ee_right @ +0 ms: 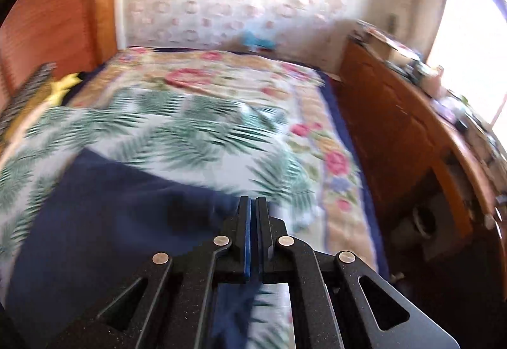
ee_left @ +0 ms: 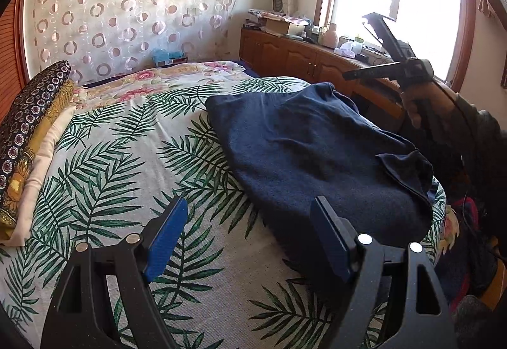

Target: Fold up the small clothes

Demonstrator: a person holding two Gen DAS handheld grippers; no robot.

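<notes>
A dark navy garment (ee_left: 320, 155) lies spread on the leaf-print bedcover (ee_left: 133, 158), with a loose flap turned over at its right edge (ee_left: 408, 171). My left gripper (ee_left: 250, 212) is open and empty, just above the bed at the garment's near-left edge. In the right wrist view, which is blurred by motion, the same garment (ee_right: 104, 222) lies below and to the left. My right gripper (ee_right: 253, 206) is shut with nothing between its pads. It also shows in the left wrist view (ee_left: 374, 32), raised high above the garment's right side.
Folded patterned bedding (ee_left: 28, 139) is stacked at the bed's left edge. A floral quilt (ee_left: 164, 79) covers the far end of the bed. A wooden cabinet (ee_left: 304, 57) with clutter on top runs along the right side under the window.
</notes>
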